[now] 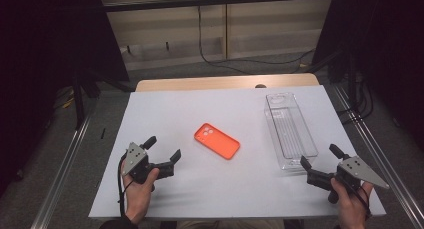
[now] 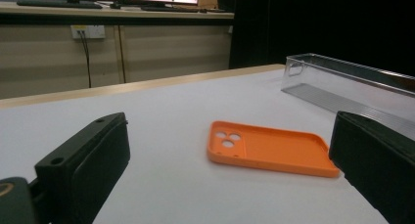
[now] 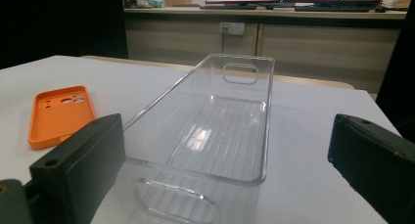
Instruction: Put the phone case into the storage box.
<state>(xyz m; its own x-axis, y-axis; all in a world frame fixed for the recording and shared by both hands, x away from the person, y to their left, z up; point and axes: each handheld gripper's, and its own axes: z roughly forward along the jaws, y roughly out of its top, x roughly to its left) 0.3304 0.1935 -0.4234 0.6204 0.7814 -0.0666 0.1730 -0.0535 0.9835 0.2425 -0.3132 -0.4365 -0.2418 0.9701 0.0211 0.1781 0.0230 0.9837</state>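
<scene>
An orange phone case (image 1: 217, 140) lies flat near the middle of the white sheet, open side up, camera cutout toward the far left. In the left gripper view the phone case (image 2: 271, 147) sits just beyond the jaws. A clear plastic bin (image 1: 289, 129) stands empty at the right, long side running away from me. My left gripper (image 1: 162, 150) rests open at the front left, empty, pointing toward the case. My right gripper (image 1: 321, 155) is open at the front right, empty, its jaws on either side of the near end of the bin (image 3: 215, 126).
The white sheet (image 1: 190, 189) covers a wooden table (image 1: 200, 83) whose far edge shows beyond it. Metal rails run along both sides of the table. Cables hang against cabinets at the back. Open surface lies between the case and the bin.
</scene>
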